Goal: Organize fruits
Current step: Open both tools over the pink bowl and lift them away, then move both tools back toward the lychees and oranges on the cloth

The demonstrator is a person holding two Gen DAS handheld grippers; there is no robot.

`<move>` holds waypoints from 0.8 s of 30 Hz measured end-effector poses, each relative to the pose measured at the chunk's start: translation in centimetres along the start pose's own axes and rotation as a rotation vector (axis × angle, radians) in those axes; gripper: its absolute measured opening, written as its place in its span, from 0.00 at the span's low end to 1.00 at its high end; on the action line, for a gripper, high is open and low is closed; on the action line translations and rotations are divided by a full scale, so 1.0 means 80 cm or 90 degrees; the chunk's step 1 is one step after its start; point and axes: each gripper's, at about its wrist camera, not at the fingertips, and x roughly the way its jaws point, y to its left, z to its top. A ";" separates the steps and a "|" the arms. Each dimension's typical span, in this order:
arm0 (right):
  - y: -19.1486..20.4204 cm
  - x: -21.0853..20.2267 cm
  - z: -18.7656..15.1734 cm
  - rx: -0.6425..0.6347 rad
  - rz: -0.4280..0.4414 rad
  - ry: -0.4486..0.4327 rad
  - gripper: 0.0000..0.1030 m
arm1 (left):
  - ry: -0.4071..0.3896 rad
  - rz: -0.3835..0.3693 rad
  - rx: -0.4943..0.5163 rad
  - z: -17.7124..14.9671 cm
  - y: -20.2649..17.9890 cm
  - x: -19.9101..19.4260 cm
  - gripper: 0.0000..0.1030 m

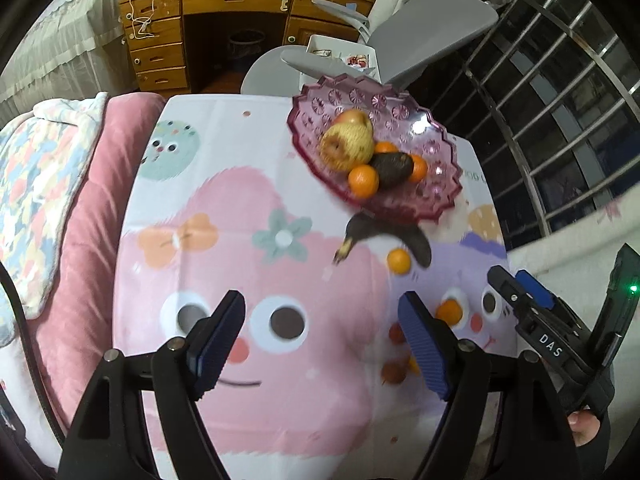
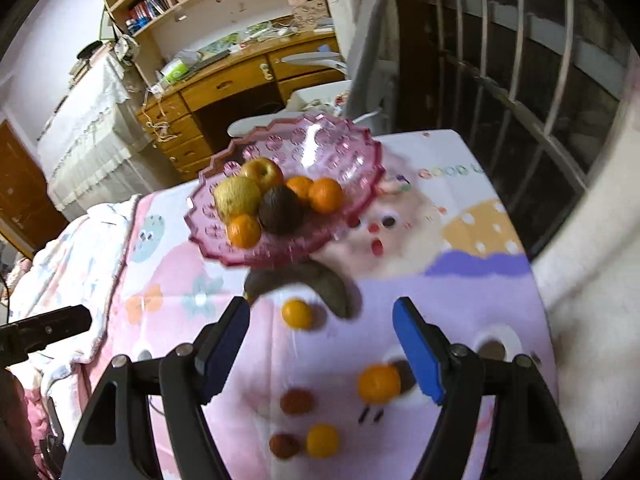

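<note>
A pink glass fruit bowl (image 1: 400, 116) (image 2: 352, 152) stands at the far side of the table and holds a yellow pear, an apple, a dark avocado (image 2: 280, 210) and several oranges. A dark overripe banana (image 1: 384, 232) (image 2: 320, 280) lies in front of it. Loose oranges (image 1: 399, 261) (image 2: 379, 384) and small brownish-red fruits (image 2: 297, 401) lie on the cloth. My left gripper (image 1: 322, 344) is open and empty over the cloth. My right gripper (image 2: 322, 354) is open and empty above the loose fruits; it also shows in the left wrist view (image 1: 520, 288).
A cartoon-printed tablecloth (image 1: 248, 216) covers the table. A pink cushion and quilt (image 1: 48, 184) lie to the left. A grey chair (image 1: 420, 32) and a wooden desk (image 1: 224, 20) stand behind. A barred window (image 1: 560, 92) is to the right.
</note>
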 end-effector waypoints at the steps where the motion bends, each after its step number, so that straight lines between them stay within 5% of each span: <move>1: 0.004 -0.009 -0.009 0.002 -0.003 -0.004 0.72 | -0.003 -0.001 0.005 -0.009 0.005 -0.006 0.75; 14: 0.028 -0.066 -0.108 0.038 0.006 -0.010 0.72 | 0.006 0.010 0.054 -0.103 0.036 -0.026 0.76; 24: 0.012 -0.080 -0.136 0.016 -0.007 0.015 0.72 | 0.018 0.040 0.057 -0.143 0.033 -0.022 0.76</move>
